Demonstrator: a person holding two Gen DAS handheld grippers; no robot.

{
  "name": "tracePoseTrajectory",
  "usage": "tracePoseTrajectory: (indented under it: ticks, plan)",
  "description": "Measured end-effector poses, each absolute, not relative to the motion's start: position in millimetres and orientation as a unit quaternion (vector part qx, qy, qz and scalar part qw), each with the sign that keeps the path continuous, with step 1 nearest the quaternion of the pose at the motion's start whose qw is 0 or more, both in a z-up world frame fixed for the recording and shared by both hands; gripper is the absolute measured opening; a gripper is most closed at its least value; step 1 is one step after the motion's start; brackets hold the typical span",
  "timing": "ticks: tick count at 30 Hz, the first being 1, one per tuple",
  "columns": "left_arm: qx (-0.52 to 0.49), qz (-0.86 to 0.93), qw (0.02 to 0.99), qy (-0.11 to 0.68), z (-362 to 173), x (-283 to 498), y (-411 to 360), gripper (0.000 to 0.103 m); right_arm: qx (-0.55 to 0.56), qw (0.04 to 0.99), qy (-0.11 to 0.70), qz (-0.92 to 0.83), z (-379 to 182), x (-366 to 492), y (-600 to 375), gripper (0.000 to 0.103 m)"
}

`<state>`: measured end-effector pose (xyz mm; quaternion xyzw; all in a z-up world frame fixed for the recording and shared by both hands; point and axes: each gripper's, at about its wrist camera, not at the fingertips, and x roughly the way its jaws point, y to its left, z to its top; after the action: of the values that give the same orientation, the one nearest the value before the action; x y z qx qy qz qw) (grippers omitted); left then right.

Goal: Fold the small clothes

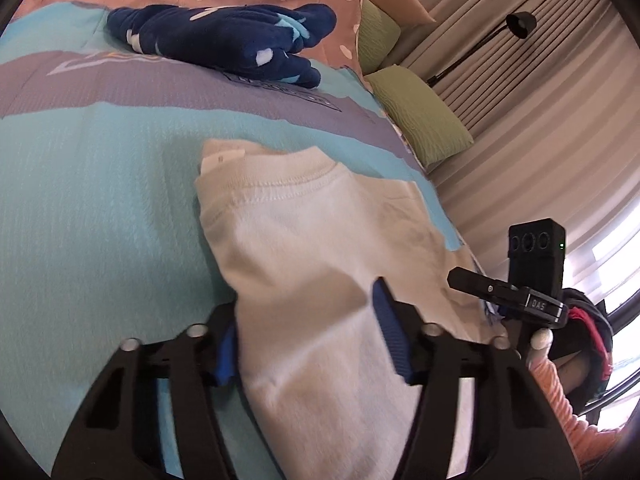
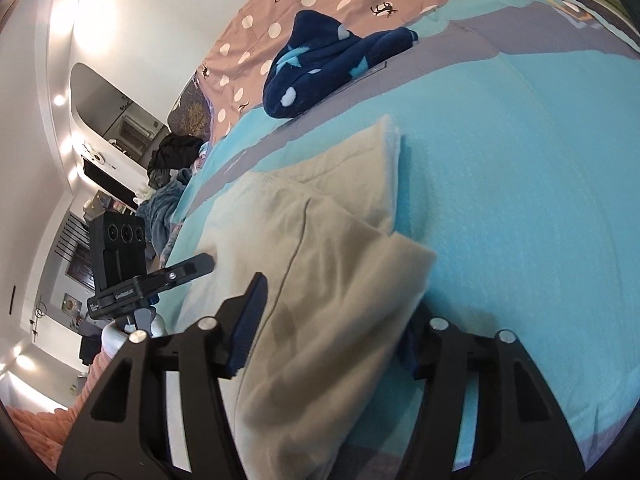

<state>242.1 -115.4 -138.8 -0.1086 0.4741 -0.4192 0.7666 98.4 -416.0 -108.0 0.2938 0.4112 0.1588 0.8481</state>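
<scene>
Left gripper (image 1: 308, 338): grasping white shirt (image 1: 320, 232), which extends toward 12 o'clock. Right gripper (image 2: 328, 328): grasping same shirt (image 2: 320, 240).

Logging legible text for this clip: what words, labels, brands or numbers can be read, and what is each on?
"DAS": white letters on the black camera mount of the other gripper, left wrist view.
Small white label on the black camera mount in the right wrist view: too blurred to read.
Dark printed box on the blue bedspread below the navy fleece garment: lettering too small to read.
White T-shirt: neck tag shows no readable text.
</scene>
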Motion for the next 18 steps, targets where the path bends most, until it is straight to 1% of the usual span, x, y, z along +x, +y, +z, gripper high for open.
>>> tracePoseTrajectory:
  ticks: [1, 2, 3, 5, 7, 13, 18]
  plan:
    - [-0.111, -0.416, 0.767, 0.475, -139.8, 244.8, -114.7, 0.04, 0.292, 0.849, 0.412, 0.158, -108.3, 98.2, -415.1, 0.048]
    - [-0.118, -0.416, 0.766, 0.476, -140.8, 246.4, -113.2, 0.038, 0.289, 0.849, 0.414, 0.156, -109.2, 99.6, -414.1, 0.035]
    - [-0.127, -0.416, 0.764, 0.476, -141.5, 247.3, -110.9, 0.033, 0.292, 0.846, 0.417, 0.155, -110.7, 99.9, -413.9, 0.027]
    - [-0.134, -0.413, 0.769, 0.469, -140.1, 245.3, -107.3, 0.029, 0.296, 0.847, 0.414, 0.155, -109.9, 97.4, -413.7, 0.021]
    - [-0.131, -0.408, 0.78, 0.456, -135.1, 239.9, -106.2, 0.026, 0.279, 0.858, 0.405, 0.145, -103.8, 92.9, -408.2, 0.02]
    - [-0.058, -0.394, 0.826, 0.399, -94.0, 207.5, -113.5, 0.02, 0.256, 0.887, 0.361, 0.13, -73.3, 69.7, -395.7, 0.017]
    - [-0.049, -0.42, 0.836, 0.349, -55.5, 180.2, -111.3, 0.018, 0.244, 0.906, 0.324, 0.122, -45.3, 44.0, -392.7, 0.016]
